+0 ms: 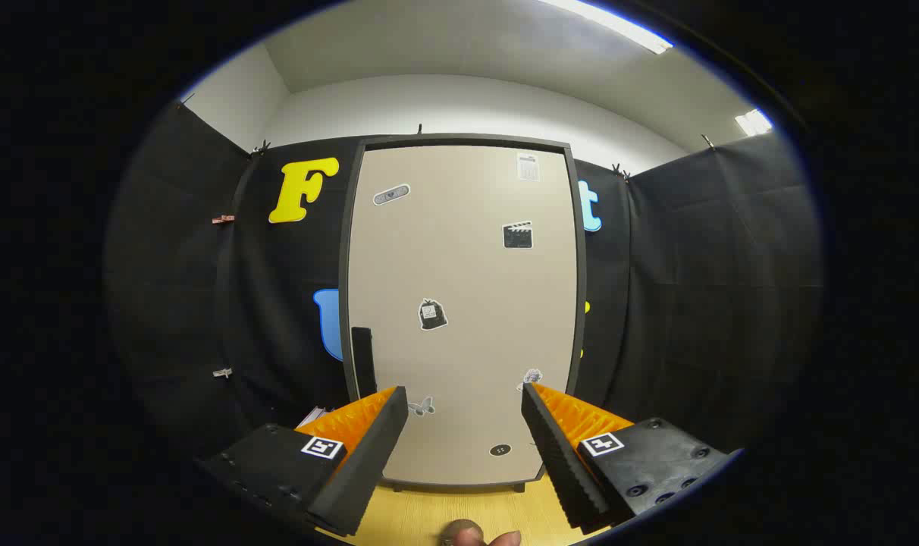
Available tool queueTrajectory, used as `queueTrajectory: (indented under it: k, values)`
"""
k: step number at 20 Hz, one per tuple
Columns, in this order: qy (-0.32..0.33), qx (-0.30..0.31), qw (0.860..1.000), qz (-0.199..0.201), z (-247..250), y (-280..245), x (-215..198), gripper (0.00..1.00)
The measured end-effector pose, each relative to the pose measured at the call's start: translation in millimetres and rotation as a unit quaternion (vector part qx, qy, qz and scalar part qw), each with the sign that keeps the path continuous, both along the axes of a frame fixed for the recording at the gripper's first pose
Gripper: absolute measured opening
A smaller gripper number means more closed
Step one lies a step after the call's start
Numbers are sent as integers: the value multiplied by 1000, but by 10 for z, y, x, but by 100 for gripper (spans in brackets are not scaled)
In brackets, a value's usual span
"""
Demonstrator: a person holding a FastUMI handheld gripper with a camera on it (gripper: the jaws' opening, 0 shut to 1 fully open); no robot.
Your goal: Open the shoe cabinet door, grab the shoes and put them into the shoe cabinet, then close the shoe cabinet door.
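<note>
The shoe cabinet (459, 303) stands straight ahead on a wooden floor, a tall beige door in a dark frame, shut. Several small stickers dot the door. A dark vertical handle (363, 360) sits at the door's lower left edge, just above and beyond my left finger. My gripper (463, 402) is open, its fingers spread wide with nothing between them, pointing at the lower part of the door. Between the fingers, close under the gripper, a rounded brownish shape (475, 535) pokes up; I cannot tell whether it is the shoes.
Black cloth walls close in on both sides of the cabinet. The light wooden floor (467, 508) runs from the cabinet's base toward me. Something pale and flat (312, 417) lies left of the cabinet's foot, behind my left finger.
</note>
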State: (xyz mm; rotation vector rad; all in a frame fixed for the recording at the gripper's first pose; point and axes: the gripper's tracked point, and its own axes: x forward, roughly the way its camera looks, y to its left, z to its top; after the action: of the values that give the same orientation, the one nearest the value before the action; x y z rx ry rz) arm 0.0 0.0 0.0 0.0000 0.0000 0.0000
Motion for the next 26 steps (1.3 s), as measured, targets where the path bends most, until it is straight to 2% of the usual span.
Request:
queueTrajectory:
  k: [15, 20, 26]
  values:
    - [-1, 3, 1000, 0, 16, 1, -10, 97]
    - [-6, 10, 1000, 18, 64, 206, 102, 98]
    - [-2, 12, 999, 35, 6, 609, 446, 98]
